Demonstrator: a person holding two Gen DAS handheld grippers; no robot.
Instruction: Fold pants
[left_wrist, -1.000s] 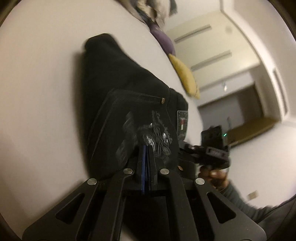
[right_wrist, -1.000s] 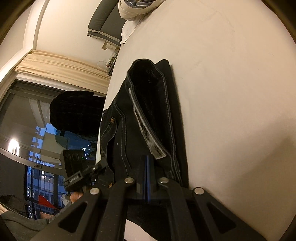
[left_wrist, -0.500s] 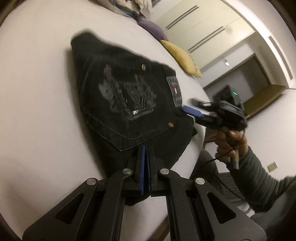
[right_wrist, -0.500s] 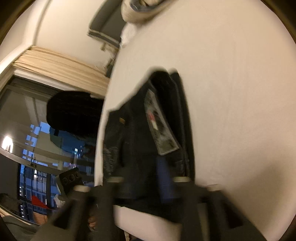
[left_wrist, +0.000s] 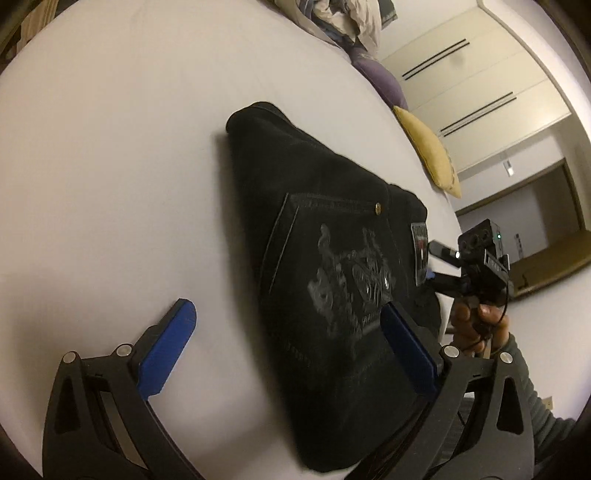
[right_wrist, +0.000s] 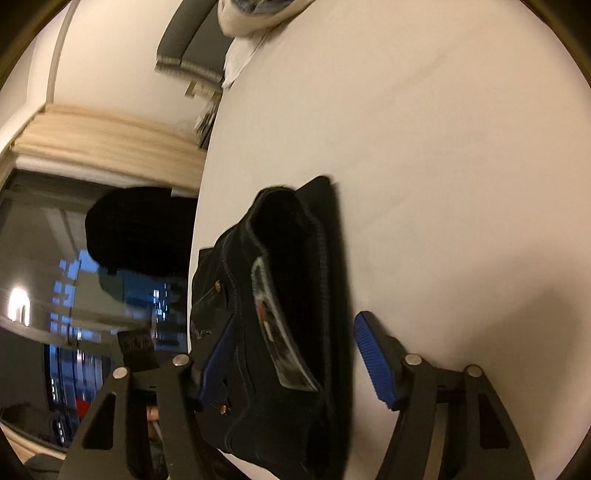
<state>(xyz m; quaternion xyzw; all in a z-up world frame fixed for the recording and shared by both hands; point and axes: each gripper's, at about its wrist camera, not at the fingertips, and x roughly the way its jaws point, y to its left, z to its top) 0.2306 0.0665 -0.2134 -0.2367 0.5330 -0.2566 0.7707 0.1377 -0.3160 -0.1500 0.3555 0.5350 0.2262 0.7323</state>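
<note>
Black pants (left_wrist: 321, 258) lie folded in a compact stack on the white bed, back pocket with a grey printed design facing up. In the right wrist view the pants (right_wrist: 295, 295) show their open waistband and inner label. My left gripper (left_wrist: 284, 325) is open, its blue pads either side of the stack's near end, holding nothing. My right gripper (right_wrist: 295, 350) is open too, its jaws straddling the waistband end. The right gripper (left_wrist: 454, 266) also shows in the left wrist view at the waistband, held by a hand.
The white bed (left_wrist: 110, 166) spreads wide to the left of the pants. A yellow pillow (left_wrist: 428, 147) and a purple pillow (left_wrist: 380, 81) lie at its far edge, with a heap of clothes (left_wrist: 343, 18) behind. A dark window (right_wrist: 74, 295) lies beyond the bed's edge.
Both grippers were shut on the pants a second ago; both have opened and let go. The pants now rest flat on the bed.
</note>
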